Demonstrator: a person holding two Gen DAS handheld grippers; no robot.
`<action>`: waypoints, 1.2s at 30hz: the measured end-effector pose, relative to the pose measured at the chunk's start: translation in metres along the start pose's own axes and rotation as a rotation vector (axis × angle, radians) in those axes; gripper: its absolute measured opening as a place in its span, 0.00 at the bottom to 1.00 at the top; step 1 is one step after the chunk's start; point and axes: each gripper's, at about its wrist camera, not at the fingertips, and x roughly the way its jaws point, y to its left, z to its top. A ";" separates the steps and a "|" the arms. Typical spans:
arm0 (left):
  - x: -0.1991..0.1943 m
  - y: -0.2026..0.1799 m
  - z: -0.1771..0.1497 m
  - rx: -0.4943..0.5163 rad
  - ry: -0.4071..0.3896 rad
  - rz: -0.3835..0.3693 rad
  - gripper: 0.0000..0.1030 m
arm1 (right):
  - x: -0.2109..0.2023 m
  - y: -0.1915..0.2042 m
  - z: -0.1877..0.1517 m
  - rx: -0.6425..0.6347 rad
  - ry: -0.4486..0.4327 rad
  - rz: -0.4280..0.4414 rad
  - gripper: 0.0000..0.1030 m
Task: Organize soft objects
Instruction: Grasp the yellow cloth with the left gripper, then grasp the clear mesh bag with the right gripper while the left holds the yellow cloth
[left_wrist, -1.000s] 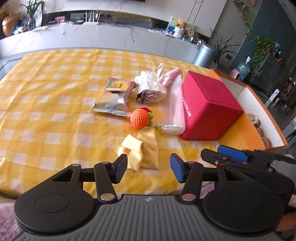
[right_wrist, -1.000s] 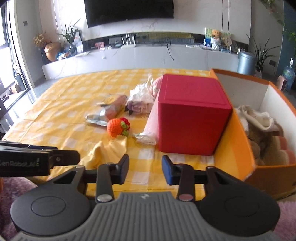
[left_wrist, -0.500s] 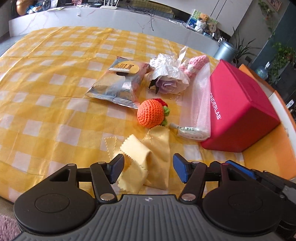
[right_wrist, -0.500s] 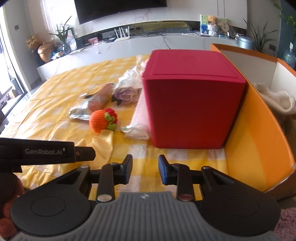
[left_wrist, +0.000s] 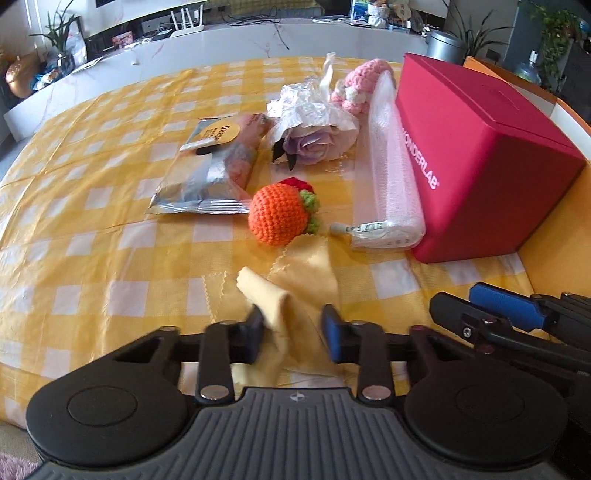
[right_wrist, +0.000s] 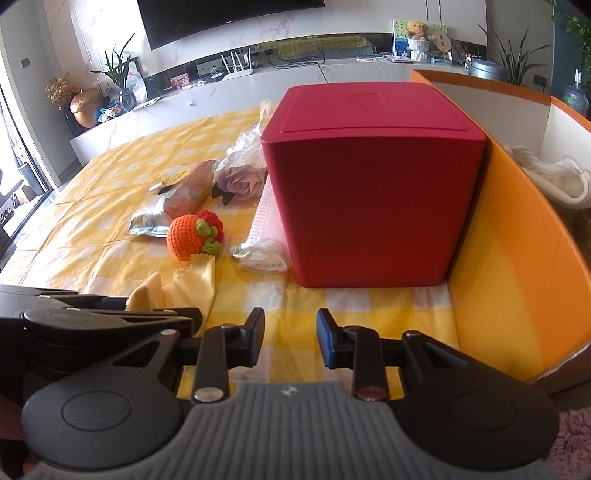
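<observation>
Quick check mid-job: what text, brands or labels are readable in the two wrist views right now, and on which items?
"ONDERLAB": white letters on the side of the red box; the first letter is hidden by the bubble wrap roll.
Snack packet: the round yellow label has dark print, too blurred to read.
Small tube: the printing is too small to read.
Nothing is legible in the right wrist view.

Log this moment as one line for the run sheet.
left gripper: closing around yellow cloth | right gripper: empty, near table edge | crochet orange, red box: untouched | orange bin: not yet loaded
</observation>
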 end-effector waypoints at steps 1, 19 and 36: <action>0.000 -0.002 0.001 0.011 0.004 -0.004 0.16 | -0.001 0.001 0.000 -0.006 -0.006 -0.001 0.29; -0.043 0.054 0.002 -0.057 -0.048 -0.081 0.03 | 0.004 0.084 -0.002 -0.565 -0.153 -0.201 0.40; -0.031 0.089 -0.010 -0.228 -0.076 -0.149 0.03 | 0.069 0.107 -0.020 -0.959 -0.172 -0.449 0.45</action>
